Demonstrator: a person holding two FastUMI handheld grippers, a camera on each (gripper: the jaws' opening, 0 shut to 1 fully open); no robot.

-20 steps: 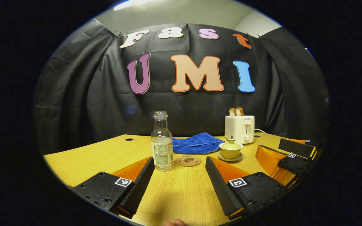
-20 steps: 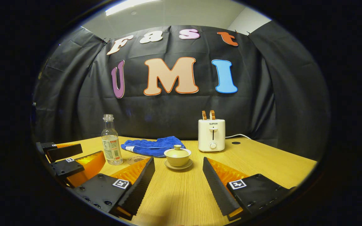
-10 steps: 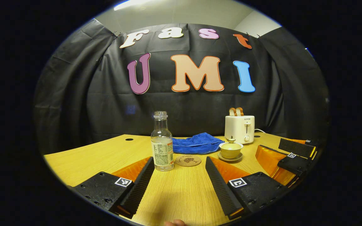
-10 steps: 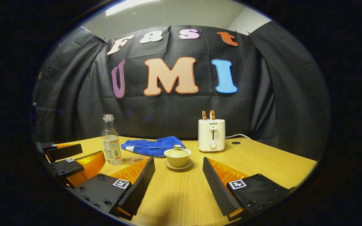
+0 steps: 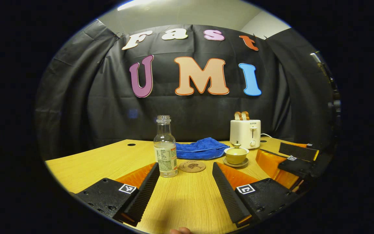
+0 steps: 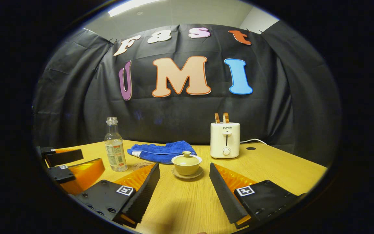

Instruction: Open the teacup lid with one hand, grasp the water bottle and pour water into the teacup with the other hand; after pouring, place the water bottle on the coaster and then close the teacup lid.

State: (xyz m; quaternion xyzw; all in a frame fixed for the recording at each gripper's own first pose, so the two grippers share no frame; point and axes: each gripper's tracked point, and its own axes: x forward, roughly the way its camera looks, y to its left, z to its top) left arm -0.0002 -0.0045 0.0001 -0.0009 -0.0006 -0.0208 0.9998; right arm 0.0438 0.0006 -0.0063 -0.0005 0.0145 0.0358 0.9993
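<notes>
Left gripper (image 5: 185, 182) hovers low over the wooden surface (image 5: 102, 161), fingers spread wide apart, nothing between them. Just ahead of its left finger stands the water bottle (image 5: 165, 147), upright, uncapped, with a little clear liquid in the lower part. The coaster (image 5: 192, 166), a round cork disc with a dark design, lies flat just beside the bottle, touching nothing. Past the coaster sits the teacup (image 5: 236, 155) on its saucer, lid on, knob upright. A blue cloth (image 5: 201, 148) lies crumpled behind the coaster, between bottle and teacup. A white toaster (image 5: 245, 133) with two slices of bread in its slots stands at the back, close behind the teacup.

Right gripper (image 6: 183, 185) also hangs low over the surface, fingers wide apart and empty. In the right gripper view the teacup (image 6: 186, 161) sits nearly centred ahead of the gap between the fingers, apart from both, lid closed. The water bottle (image 6: 115, 146) stands well off to the left; the coaster (image 6: 140, 166) is partly hidden behind the left finger. The left gripper (image 6: 64, 165) shows at the far left edge, open. In the left gripper view the right gripper (image 5: 294, 158) appears at the far right, beyond the teacup, open.
</notes>
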